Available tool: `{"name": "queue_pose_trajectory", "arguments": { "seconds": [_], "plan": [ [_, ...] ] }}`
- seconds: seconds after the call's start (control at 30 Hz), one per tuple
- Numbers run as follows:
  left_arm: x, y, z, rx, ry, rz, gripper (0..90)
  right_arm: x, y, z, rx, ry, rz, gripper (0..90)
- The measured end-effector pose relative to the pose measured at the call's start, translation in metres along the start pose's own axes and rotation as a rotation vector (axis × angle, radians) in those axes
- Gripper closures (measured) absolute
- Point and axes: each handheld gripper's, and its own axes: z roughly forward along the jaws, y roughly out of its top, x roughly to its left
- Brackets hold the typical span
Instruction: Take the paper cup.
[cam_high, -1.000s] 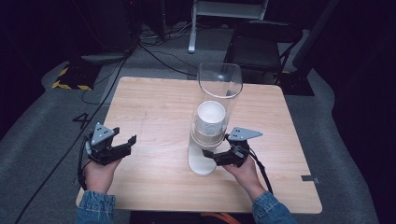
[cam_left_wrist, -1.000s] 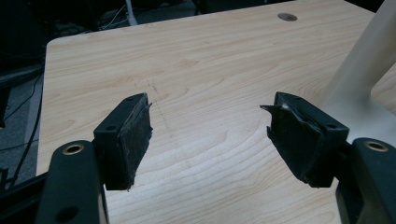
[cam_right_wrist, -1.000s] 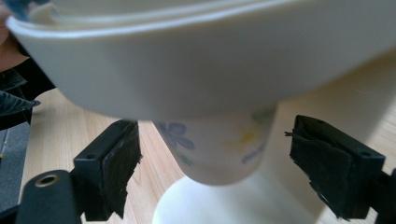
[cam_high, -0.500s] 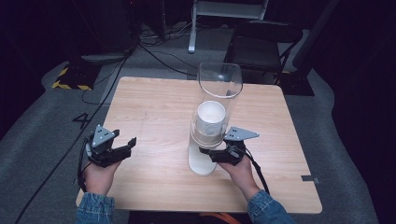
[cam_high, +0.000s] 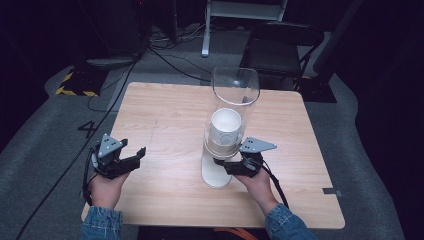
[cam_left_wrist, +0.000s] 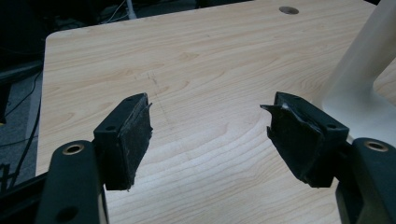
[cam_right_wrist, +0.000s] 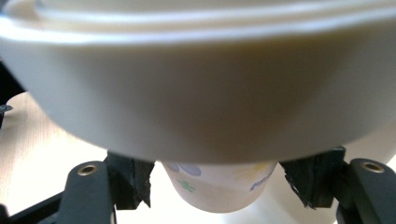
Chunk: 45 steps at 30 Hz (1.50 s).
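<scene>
Standing near the middle of the counter, toward its near edge, a cup dispenser rises upright: a clear tube on a white stand, loaded with a stack of paper cups. Its long axis runs straight up and down, so a cup can only leave by going straight down out of the bottom opening.

Just right of the stand, the right claw sits at the dispenser's foot, reaching in level from the side. In the right gripper view the lowest paper cup, printed with small flowers, hangs below the dispenser's white collar, directly between the jaws. These have just been closing and now appear pinched on that cup's sides, though the collar hides part of the contact.

Well apart, by the counter's near left corner, the left claw hovers spread wide with nothing between its pads. The right hand is clearly nearer, and the next move probably calls for a straight downward pull.
</scene>
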Motion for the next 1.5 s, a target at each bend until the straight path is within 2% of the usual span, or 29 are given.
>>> {"name": "queue_pose_trajectory", "arguments": {
  "seconds": [0.9,1.23,1.37,1.5],
  "plan": [
    [0.0004,0.0003,-0.0009,-0.005,-0.003,-0.001,29.6,0.0016,-0.0080,0.0000,-0.028,-0.002,-0.007,34.4],
    [0.0005,0.0000,-0.0014,-0.007,-0.003,-0.005,29.5,-0.0002,-0.0078,-0.0002,-0.028,-0.016,-0.030,34.4],
    [0.0010,-0.0004,-0.0014,-0.006,-0.004,-0.005,29.6,-0.0016,-0.0084,-0.0004,-0.026,-0.047,-0.069,34.2],
    [0.0009,-0.0007,-0.0010,-0.005,-0.004,-0.010,29.6,-0.0015,-0.0090,-0.0004,-0.026,-0.048,-0.067,34.1]
  ]
}}
